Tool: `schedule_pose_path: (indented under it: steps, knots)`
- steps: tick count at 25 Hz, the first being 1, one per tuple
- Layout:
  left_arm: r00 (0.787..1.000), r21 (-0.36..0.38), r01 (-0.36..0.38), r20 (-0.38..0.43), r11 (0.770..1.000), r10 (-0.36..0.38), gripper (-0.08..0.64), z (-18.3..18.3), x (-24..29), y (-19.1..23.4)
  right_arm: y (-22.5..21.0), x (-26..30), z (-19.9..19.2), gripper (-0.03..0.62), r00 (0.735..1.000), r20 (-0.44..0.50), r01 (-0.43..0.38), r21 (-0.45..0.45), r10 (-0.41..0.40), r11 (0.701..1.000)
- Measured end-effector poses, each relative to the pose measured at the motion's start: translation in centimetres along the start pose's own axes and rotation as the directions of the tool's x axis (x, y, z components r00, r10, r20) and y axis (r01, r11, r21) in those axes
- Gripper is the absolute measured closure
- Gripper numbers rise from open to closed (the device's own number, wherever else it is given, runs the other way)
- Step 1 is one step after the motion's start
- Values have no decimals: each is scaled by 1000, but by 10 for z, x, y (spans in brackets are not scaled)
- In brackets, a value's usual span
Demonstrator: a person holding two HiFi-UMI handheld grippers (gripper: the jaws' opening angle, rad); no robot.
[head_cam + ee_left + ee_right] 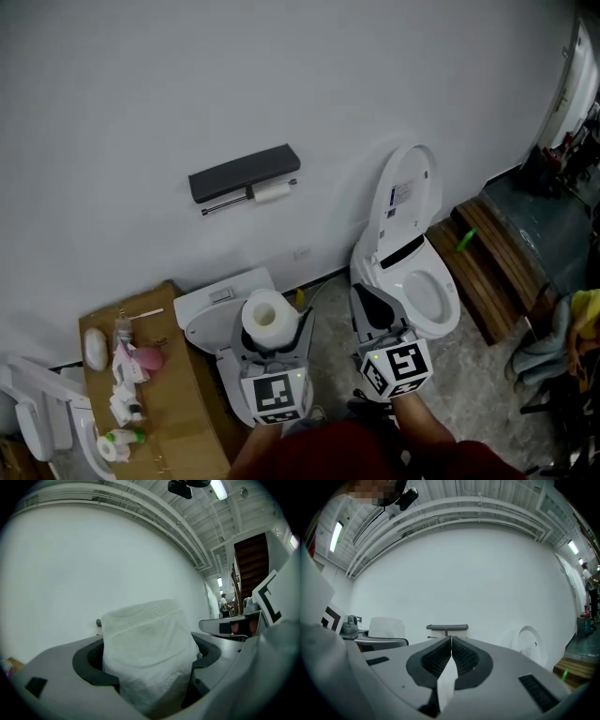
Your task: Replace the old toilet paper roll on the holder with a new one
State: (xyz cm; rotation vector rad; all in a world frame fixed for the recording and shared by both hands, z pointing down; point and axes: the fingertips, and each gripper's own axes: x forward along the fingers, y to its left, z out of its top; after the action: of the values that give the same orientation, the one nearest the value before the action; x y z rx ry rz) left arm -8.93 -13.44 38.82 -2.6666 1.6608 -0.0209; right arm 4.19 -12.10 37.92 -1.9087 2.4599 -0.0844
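Open path to the wall holder [246, 173], between raised toilet lid [410, 202] and cardboard box [183, 394].

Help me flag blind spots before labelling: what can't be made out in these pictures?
Old roll on the holder: too small in the head view to judge the paper left.
Holder, left gripper view: almost all hidden behind the new roll in the left gripper.
Small things on the brown box: too small to name, head view.
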Motion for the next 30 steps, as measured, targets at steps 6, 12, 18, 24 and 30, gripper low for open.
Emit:
schedule_pose_path:
  steps: [6, 12, 18, 24, 30]
  knots:
    - [999, -11, -47, -14, 999, 47, 78, -7, 36, 20, -10, 47, -9, 574, 999, -15, -48, 6, 48, 999]
    - [992, 3, -120, -29, 993, 120, 78, -11, 89, 25, -39, 101, -12, 574, 989, -33, -141, -4, 141, 990]
    - [980, 18, -192, -47, 981, 193, 77, -6, 156, 21, -79, 162, -2, 574, 972, -39, -232, -2, 232, 973]
    - [964, 44, -256, -68, 966, 258, 77, -7, 213, 11, -122, 206, -2, 574, 952, -37, -303, 12, 304, 953]
    - [941, 57, -323, -82, 945, 327, 77, -10, 241, 14, -149, 237, -5, 574, 935, -41, -350, 51, 352, 935]
